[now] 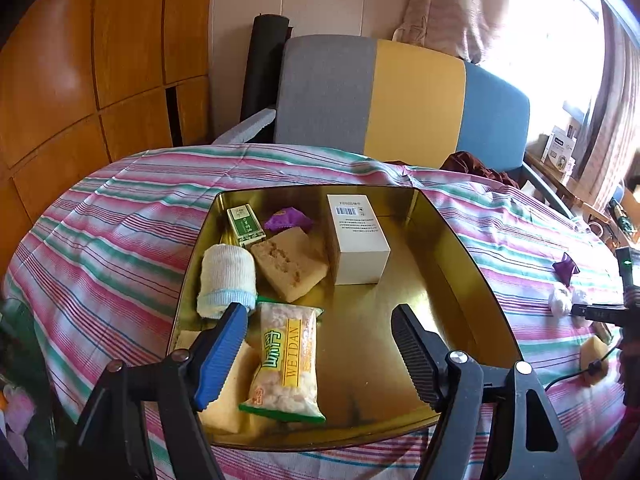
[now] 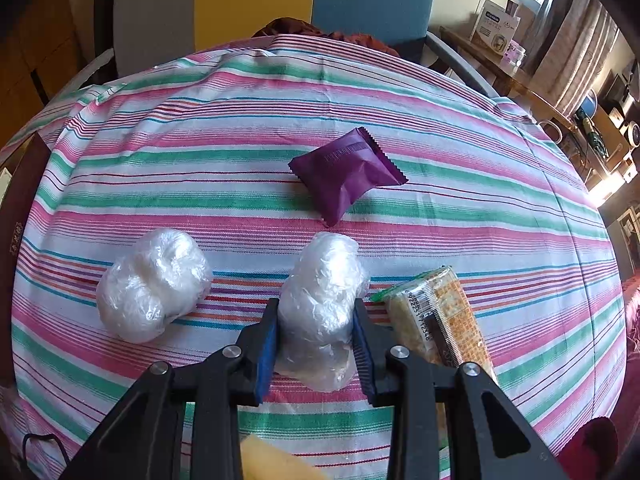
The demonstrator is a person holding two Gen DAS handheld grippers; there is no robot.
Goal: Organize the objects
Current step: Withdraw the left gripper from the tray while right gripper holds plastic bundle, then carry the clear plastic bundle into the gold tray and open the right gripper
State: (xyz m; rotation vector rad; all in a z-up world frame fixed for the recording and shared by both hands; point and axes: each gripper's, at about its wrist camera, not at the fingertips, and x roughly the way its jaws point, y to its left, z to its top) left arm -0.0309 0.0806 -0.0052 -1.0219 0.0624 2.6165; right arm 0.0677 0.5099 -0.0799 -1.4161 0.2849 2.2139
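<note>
In the left wrist view a gold tin tray (image 1: 452, 264) holds a white box (image 1: 358, 240), a tan sponge (image 1: 288, 266), a rolled white sock (image 1: 226, 280), a green matchbox (image 1: 245, 225), a purple packet (image 1: 288, 220) and a WEIDAN snack bag (image 1: 286, 360). My left gripper (image 1: 320, 318) hovers open over the tray's near side, nothing between its fingers. In the right wrist view my right gripper (image 2: 316, 312) is shut on a plastic-wrapped white ball (image 2: 324, 300) on the striped cloth. A second wrapped ball (image 2: 152, 282), a purple pouch (image 2: 346, 172) and a cracker pack (image 2: 440, 316) lie around it.
A striped cloth (image 2: 440, 120) covers the table. A chair with grey, yellow and blue back (image 1: 400, 92) stands behind it. A yellow sponge (image 2: 276, 462) lies at the near edge. A cluttered shelf (image 2: 500, 28) is at the far right; wooden cabinets (image 1: 80, 60) at the left.
</note>
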